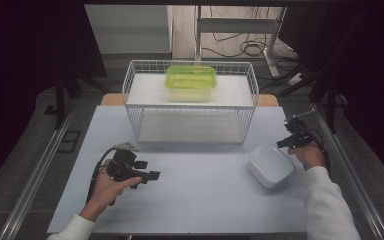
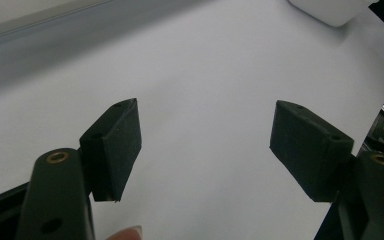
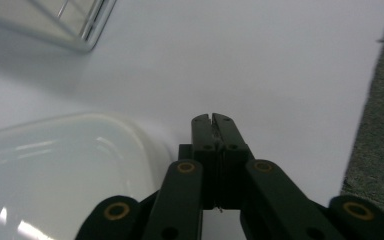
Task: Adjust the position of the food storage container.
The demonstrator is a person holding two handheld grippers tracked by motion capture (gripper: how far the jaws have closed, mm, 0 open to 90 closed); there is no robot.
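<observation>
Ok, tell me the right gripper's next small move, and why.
Probably open its jaws and ease toward the white bowl. The right gripper is shut on nothing, beside the bowl's rim and apart from it, so it cannot grasp as it stands. The left gripper is open over the bare table.

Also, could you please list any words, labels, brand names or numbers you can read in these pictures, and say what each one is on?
None: no readable text in any view.
The green container, wire basket and white bowl carry no visible lettering.
The left gripper and right gripper show only brass rivets, no markings.
The white table is plain.
</observation>
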